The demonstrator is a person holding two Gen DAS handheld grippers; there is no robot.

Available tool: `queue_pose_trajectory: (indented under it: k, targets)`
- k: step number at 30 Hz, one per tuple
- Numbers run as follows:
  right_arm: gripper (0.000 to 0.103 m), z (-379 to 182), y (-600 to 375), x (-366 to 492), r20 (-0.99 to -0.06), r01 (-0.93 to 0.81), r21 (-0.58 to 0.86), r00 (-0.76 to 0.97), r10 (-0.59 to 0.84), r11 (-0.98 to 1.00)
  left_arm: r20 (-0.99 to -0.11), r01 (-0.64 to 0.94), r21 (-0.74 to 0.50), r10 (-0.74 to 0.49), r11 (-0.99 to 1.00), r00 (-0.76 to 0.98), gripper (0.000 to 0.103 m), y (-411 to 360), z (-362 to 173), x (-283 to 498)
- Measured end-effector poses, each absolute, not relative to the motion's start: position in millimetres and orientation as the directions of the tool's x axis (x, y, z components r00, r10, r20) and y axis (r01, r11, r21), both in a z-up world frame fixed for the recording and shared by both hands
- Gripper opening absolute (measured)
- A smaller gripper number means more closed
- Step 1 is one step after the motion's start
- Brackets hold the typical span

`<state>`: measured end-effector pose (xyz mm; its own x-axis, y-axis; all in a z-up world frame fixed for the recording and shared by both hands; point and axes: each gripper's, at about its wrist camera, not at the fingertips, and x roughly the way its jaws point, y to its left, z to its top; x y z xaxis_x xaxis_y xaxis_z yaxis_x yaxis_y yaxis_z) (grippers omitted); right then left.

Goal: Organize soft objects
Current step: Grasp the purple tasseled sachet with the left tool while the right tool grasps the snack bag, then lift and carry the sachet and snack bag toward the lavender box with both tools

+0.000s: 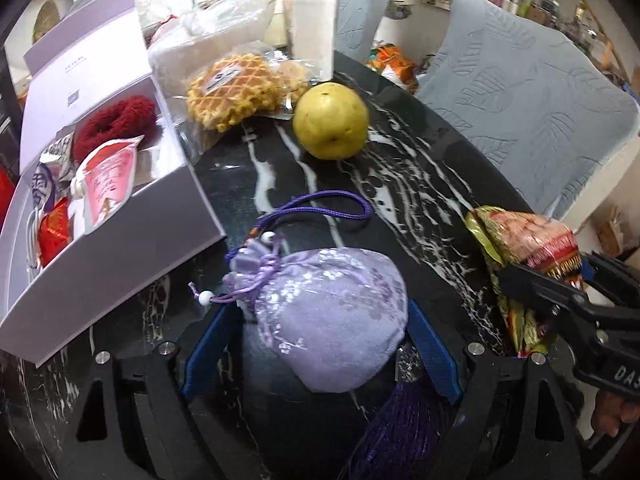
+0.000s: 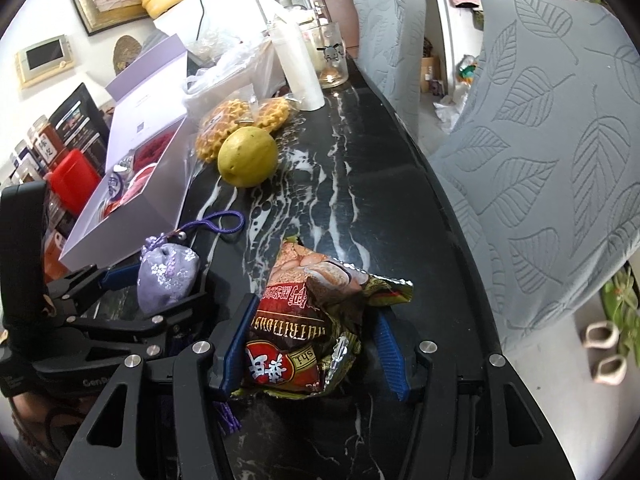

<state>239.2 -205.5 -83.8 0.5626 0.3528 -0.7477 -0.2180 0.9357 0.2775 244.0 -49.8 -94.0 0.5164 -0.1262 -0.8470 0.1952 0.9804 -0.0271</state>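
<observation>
A lavender drawstring pouch (image 1: 328, 312) with a purple cord and tassel lies on the black marble table (image 1: 320, 184), between the blue pads of my left gripper (image 1: 316, 344); the jaws stand wide around it with gaps on both sides. It also shows in the right wrist view (image 2: 166, 276). A crinkled snack packet (image 2: 304, 320) sits between the pads of my right gripper (image 2: 316, 344); the left pad touches it, the right pad stands off. The packet shows in the left wrist view (image 1: 520, 240). An open lilac box (image 1: 120, 216) at the left holds a red scrunchie (image 1: 116, 120) and sachets.
A yellow-green fruit (image 1: 330, 120) and bagged waffles (image 1: 232, 88) lie mid-table, behind them a white cylinder (image 2: 298, 68) and a glass (image 2: 330, 56). Two grey-covered chairs (image 2: 540, 152) stand along the table's right edge. Jars and a red container (image 2: 72, 180) are at the left.
</observation>
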Motion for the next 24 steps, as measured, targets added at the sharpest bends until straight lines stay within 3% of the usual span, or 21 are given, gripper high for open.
queue_pose_trajectory:
  k: [5,6,7,11,24]
  targets:
    - [0.056,-84,-206,238,-0.747,-0.217,0.278,0.564,0.353,0.936,-0.855,0.135,-0.027,-0.093,0.99,0.509,0.085,-42,-96,252]
    - [0.056,-84,-206,238,-0.747,-0.217,0.278,0.564,0.352,0.936,-0.855,0.132,-0.027,-0.092,0.991,0.511,0.082,-41,-96,252]
    - [0.056,-84,-205,238,-0.747,-0.217,0.277,0.564,0.352,0.936,-0.852,0.134,-0.03,-0.096,0.99,0.515,0.069,-40,-96,251]
    - [0.056,-83,-205,236,-0.747,-0.22,0.274,0.564,0.351,0.936,-0.829,0.14,-0.034,-0.106,0.99,0.549,0.055,-36,-93,243]
    - [0.056,-74,-197,223,-0.725,-0.25,0.278,0.579,0.373,0.928,-0.79,0.155,-0.074,-0.153,0.985,0.593,0.054,-22,-69,216]
